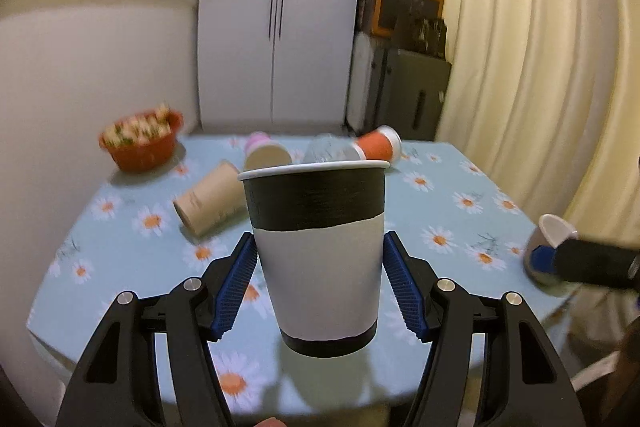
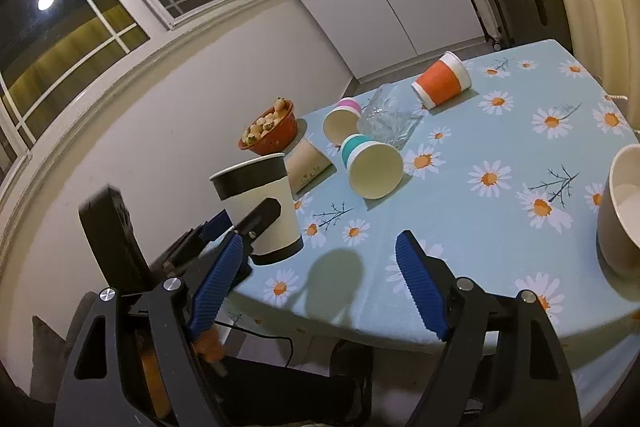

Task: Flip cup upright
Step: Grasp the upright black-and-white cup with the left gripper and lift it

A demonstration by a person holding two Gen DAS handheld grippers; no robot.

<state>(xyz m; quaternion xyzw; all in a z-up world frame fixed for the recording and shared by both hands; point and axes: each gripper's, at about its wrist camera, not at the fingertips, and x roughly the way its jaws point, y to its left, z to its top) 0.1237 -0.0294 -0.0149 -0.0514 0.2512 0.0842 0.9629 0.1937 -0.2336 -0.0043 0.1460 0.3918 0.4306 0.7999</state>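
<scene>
Paper cup [image 1: 316, 259] stands upright near the desk's [image 1: 440, 187] front edge, flip apparently done; left gripper [image 1: 318, 283] released around it; right gripper [image 2: 320, 283] spread, empty.

A black-and-white paper cup [image 1: 318, 255] stands upright, mouth up, near the front edge of a table [image 1: 452, 195] covered in a pale blue daisy-print cloth. A wide black band circles its upper part beneath a white rim, its middle is white, and a narrow black ring marks the base. The inside cannot be seen.
</scene>
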